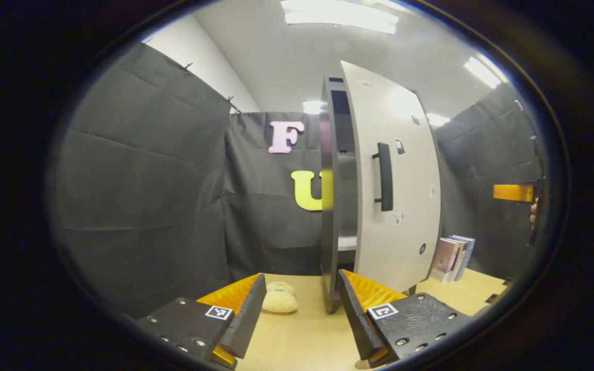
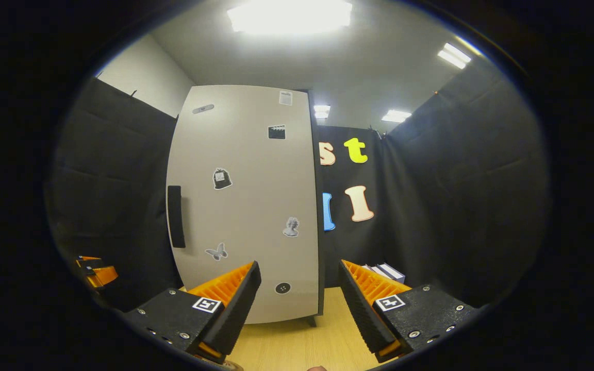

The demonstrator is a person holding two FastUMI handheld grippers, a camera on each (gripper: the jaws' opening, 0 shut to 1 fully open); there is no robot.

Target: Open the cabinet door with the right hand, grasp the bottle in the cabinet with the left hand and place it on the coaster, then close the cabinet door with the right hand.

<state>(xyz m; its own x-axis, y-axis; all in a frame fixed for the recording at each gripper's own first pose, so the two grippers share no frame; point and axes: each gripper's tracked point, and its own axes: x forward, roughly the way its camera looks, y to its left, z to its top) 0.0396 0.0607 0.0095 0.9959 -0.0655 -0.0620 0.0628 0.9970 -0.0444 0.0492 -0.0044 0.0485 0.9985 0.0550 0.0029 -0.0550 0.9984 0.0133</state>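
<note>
A tall cabinet [image 1: 329, 206] stands on the table with its pale door [image 1: 400, 185] swung partly open. A dark handle [image 1: 385, 176] runs down the door. Through the gap I see a shelf [image 1: 347, 242]; the door hides most of the inside. My left gripper [image 1: 301, 278] is open and empty, low before the cabinet's left edge. A pale fluffy pad [image 1: 279, 299], perhaps the coaster, lies on the table just ahead. My right gripper [image 2: 299, 265] is open and empty, facing the door [image 2: 245, 201], with the handle [image 2: 175, 216] up to its left. It also appears at the far right [image 1: 514, 192].
Several books [image 1: 453, 257] lean to the right of the cabinet, also seen as books [image 2: 385, 271] past the door's right edge. The light wooden table [image 1: 302, 335] runs under both grippers. Black cloth walls close in on all sides. The left gripper [image 2: 96, 272] shows at the lower left.
</note>
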